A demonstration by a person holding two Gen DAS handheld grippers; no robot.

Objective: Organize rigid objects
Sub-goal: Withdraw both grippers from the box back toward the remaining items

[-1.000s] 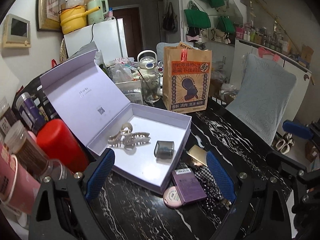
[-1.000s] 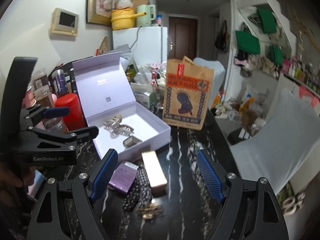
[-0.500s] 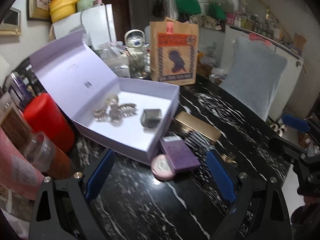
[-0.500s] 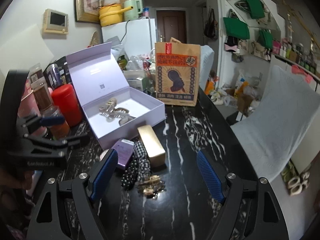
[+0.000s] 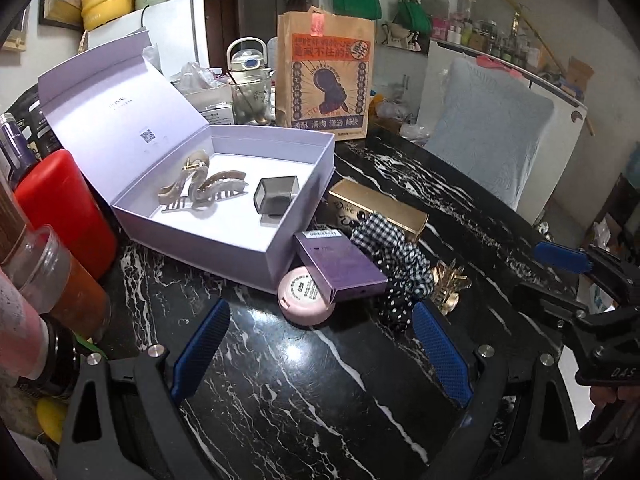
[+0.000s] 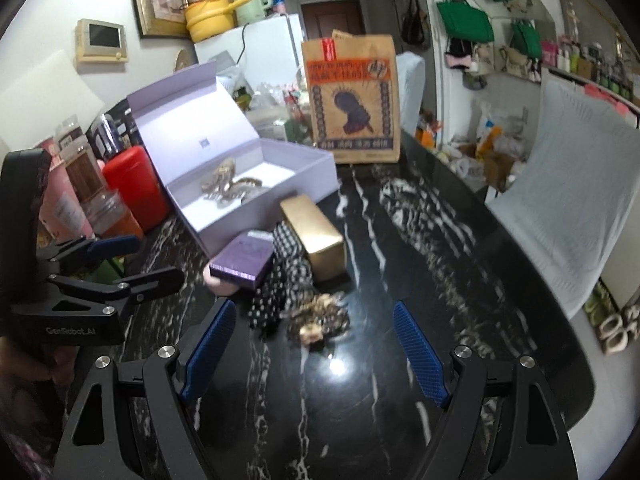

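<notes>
Black marble table (image 5: 280, 380) is crowded: our left gripper (image 5: 320, 344) and right gripper (image 6: 314, 354), both spread and empty, could knock the purple box (image 5: 340, 266) off the pink compact (image 5: 306, 294).

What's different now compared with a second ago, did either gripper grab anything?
Both grippers have come down toward the marble table and the loose items; the left gripper and right gripper remain open and empty. The lavender box, purple case, gold box and gold hair clip have not moved.

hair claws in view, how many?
3. Two beige hair claws lie touching inside the open lavender box; one gold claw on the table beside the scrunchie. None visibly hidden.
</notes>
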